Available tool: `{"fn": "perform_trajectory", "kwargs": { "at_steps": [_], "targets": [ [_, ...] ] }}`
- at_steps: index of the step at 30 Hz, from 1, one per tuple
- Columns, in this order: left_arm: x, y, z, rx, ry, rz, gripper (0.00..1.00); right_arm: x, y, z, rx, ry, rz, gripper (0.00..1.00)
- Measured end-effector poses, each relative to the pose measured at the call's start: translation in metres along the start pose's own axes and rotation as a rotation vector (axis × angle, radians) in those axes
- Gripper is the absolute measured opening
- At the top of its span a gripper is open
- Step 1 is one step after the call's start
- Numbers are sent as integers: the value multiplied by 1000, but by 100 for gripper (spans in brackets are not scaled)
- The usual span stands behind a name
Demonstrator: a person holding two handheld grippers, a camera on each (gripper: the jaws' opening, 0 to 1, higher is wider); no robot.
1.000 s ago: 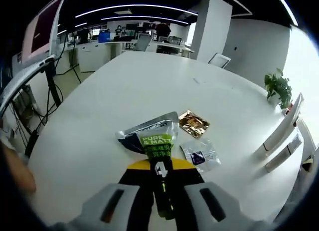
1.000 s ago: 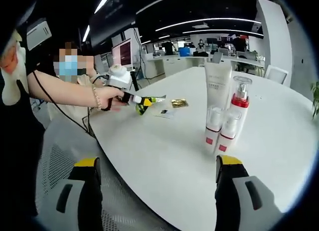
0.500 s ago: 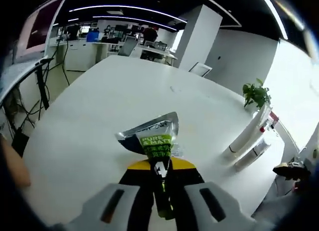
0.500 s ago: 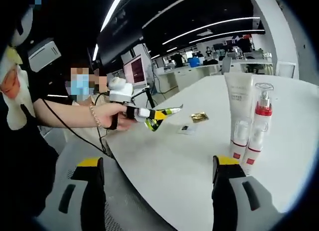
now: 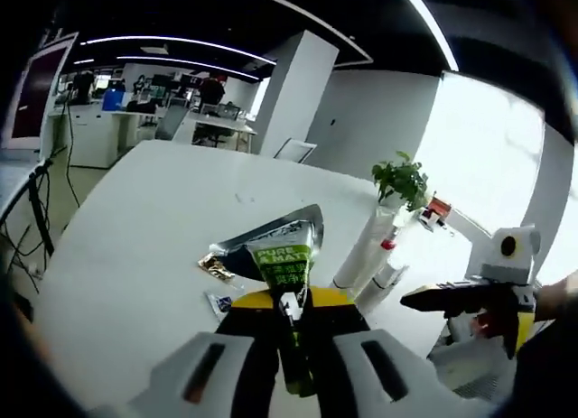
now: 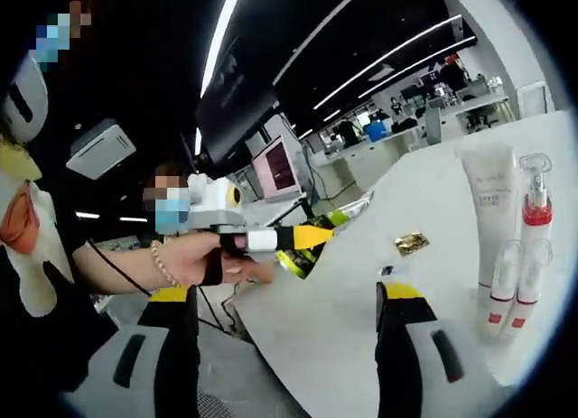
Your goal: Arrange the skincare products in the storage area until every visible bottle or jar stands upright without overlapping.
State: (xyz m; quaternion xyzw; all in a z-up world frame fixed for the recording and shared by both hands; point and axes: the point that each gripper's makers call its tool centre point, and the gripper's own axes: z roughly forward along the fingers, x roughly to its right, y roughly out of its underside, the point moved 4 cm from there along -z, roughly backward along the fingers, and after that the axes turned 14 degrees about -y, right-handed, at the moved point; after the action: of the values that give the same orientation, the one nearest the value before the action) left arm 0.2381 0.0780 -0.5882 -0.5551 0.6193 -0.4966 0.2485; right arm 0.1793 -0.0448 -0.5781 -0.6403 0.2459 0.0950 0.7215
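Sachet (image 5: 287, 255) with green label was clamped in my left gripper (image 5: 291, 346), lifted above the table (image 5: 126, 255). My right gripper (image 6: 284, 346) had jaws wide apart, empty. I feared the flat sachet would not stand beside the upright bottles (image 6: 519, 264) and would topple.

Left gripper (image 5: 291, 341) fingers pinched together; right gripper (image 6: 284, 346) fingers spread wide.

Potted plant (image 5: 401, 178) — white table (image 5: 135, 228)

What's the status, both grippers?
Left gripper shut on green sachet, held above table. Right gripper open. Bottles upright.
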Motion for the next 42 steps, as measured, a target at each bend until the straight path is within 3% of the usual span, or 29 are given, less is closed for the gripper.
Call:
{"fn": "perform_trajectory", "kwargs": {
  "at_steps": [4, 6, 9, 12, 14, 19, 23, 24, 28, 33, 38, 42],
  "targets": [
    [24, -5, -17, 26, 108, 23, 5, 5, -18, 6, 149, -11, 102, 78],
    [28, -5, -24, 35, 122, 42, 5, 9, -19, 6, 175, 4, 135, 77],
    [40, -2, -35, 36, 163, 81, 5, 11, -19, 8, 162, 7, 124, 77],
    [47, -3, -45, 49, 204, 60, 5, 7, -28, 13, 265, -20, 197, 74],
    [50, -4, -52, 65, 212, 49, 5, 5, -30, 17, 287, -31, 228, 70],
    [56, -4, -61, 76, 244, 27, 5, 0, -33, 28, 285, -66, 237, 53],
    [56, 2, -62, 70, 236, 51, 6, -2, -34, 31, 282, -82, 299, 20],
    [57, 2, -64, 80, 241, 47, 6, -4, -32, 32, 275, -106, 338, 20],
    [58, 4, -64, 73, 227, 52, 7, -6, -30, 34, 258, -90, 319, 19],
    [62, 3, -69, 79, 236, 61, 8, -16, -33, 31, 225, -150, 233, 18],
    [69, 4, -73, 87, 240, 101, 13, -19, -31, 28, 214, -140, 314, 14],
    [67, 6, -72, 79, 239, 106, 21, -23, -31, 23, 187, -138, 311, 12]
  ]
}}
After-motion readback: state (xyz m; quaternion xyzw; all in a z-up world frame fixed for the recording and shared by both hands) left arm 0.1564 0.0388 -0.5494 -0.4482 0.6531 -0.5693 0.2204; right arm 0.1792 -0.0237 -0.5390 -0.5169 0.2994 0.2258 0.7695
